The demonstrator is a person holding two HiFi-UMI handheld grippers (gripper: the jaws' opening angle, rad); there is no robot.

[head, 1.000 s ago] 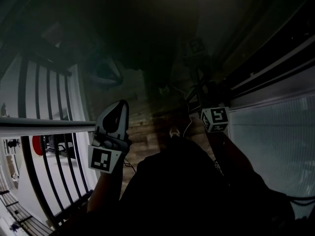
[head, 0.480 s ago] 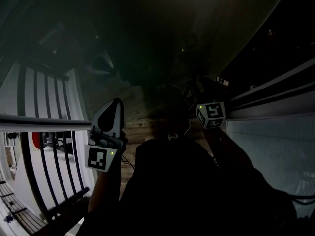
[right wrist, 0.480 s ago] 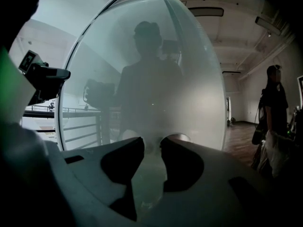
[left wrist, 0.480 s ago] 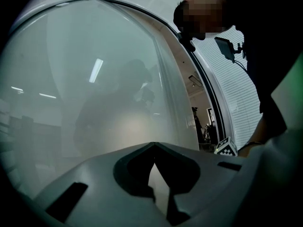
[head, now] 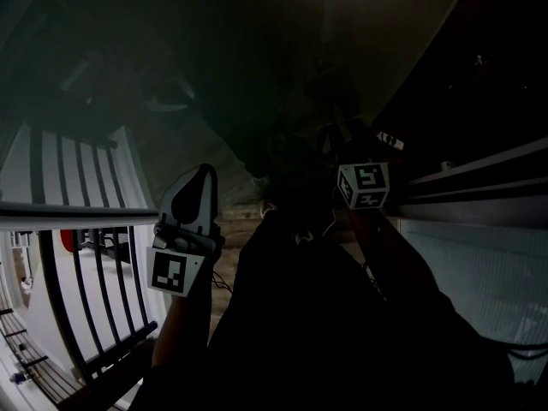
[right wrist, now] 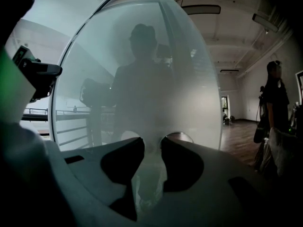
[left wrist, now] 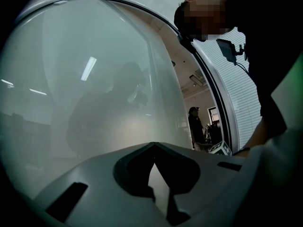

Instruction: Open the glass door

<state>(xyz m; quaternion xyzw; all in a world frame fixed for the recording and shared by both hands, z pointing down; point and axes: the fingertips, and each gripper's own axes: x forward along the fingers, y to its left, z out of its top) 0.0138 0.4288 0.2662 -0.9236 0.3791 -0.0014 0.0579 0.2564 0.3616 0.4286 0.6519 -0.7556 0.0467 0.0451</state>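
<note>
Facing the frosted glass door (right wrist: 142, 70), standing close ahead and filling both gripper views. Holding the right gripper (right wrist: 152, 141) toward it, jaws wide apart with only pale glass in the gap. Pointing the left gripper (left wrist: 152, 146) at it too, jaw tips meeting on nothing. Standing beside a railing (head: 77, 215).
</note>
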